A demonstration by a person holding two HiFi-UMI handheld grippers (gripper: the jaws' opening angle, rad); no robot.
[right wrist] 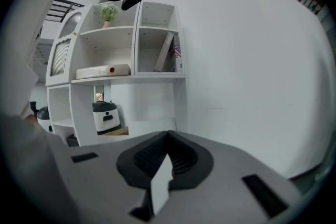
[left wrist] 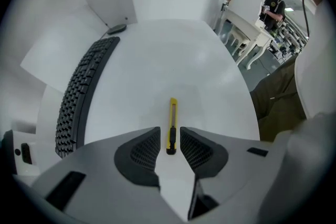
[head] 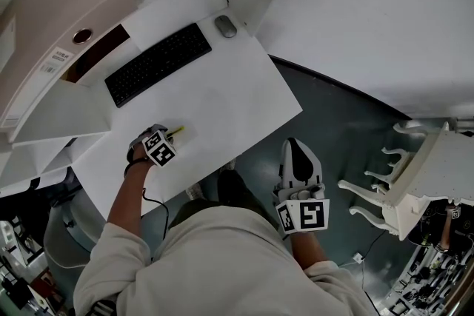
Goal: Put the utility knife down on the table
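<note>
Left gripper (left wrist: 169, 139), jaws apart, straddles utility knife (left wrist: 172, 115).

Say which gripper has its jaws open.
The left gripper: jaws apart either side of the knife on the table. The right gripper is shut.

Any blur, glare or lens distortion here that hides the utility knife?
Head view: even light, sharp; only the yellow tip of the utility knife shows. Left gripper view: fisheye curves the keyboard, corners dark, knife crisp between the open left tongs. Right gripper view: fisheye, dark rim, no knife.
</note>
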